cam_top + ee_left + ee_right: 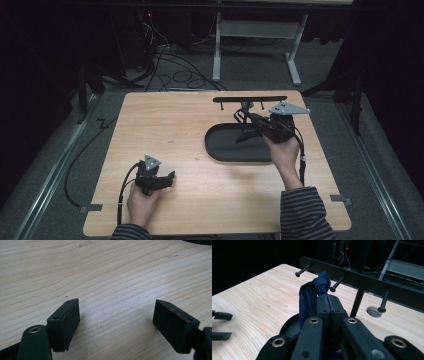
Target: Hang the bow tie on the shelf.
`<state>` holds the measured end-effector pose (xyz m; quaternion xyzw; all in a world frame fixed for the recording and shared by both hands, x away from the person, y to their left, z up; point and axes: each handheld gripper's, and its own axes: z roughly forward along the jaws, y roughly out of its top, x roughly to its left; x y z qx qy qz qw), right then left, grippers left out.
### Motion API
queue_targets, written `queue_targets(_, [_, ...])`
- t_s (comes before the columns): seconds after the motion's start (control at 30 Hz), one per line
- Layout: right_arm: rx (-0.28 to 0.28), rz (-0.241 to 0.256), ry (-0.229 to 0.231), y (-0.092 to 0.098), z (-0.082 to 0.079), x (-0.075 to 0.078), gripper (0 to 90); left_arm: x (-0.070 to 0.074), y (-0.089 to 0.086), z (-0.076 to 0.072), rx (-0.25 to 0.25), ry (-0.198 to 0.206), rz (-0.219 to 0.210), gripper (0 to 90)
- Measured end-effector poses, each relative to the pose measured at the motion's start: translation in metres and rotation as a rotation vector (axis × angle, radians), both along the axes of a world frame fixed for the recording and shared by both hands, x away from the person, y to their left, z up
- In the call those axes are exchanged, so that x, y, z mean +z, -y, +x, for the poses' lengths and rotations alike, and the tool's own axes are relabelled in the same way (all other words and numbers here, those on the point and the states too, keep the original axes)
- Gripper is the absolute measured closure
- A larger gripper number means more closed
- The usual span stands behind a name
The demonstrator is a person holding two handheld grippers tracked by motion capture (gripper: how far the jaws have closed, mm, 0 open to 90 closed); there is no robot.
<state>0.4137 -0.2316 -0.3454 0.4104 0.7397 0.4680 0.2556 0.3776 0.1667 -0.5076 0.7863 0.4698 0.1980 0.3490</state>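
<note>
We wear dark striped sleeves (306, 215). Our matte black left gripper (156, 180) and matching right gripper (257, 122) each carry a grey three-cornered plate (152, 161), brass-ringed pivot holes (314, 320), rectangular black pads (65, 323) and a trailing black cable (123, 192).

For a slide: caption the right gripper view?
Right gripper lifts a dark blue cloth toward a black peg rack.

table (112, 270): pale grained wood | cloth (312, 293): navy fabric | rack (367, 281): matt black

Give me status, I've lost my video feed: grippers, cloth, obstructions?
Left gripper open, low over bare table. Right gripper shut on dark blue cloth, raised near the peg rack. Middle peg close beside the cloth.
</note>
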Motion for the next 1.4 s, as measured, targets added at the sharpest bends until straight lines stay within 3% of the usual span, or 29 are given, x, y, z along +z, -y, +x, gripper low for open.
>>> queue_targets(0.33, [-0.023,-0.002,0.000,-0.004,0.013,0.003,90.0,0.000,0.000,0.000,0.000,0.000,0.000,22.0])
queue_targets(0.7, [-0.058,-0.008,-0.020,-0.002,0.026,-0.005,90.0,0.000,0.000,0.000,0.000,0.000,0.000,22.0])
queue_targets(1.4, [-0.129,-0.045,-0.049,-0.003,0.037,-0.015,89.0,0.000,0.000,0.000,0.000,0.000,0.000,22.0])
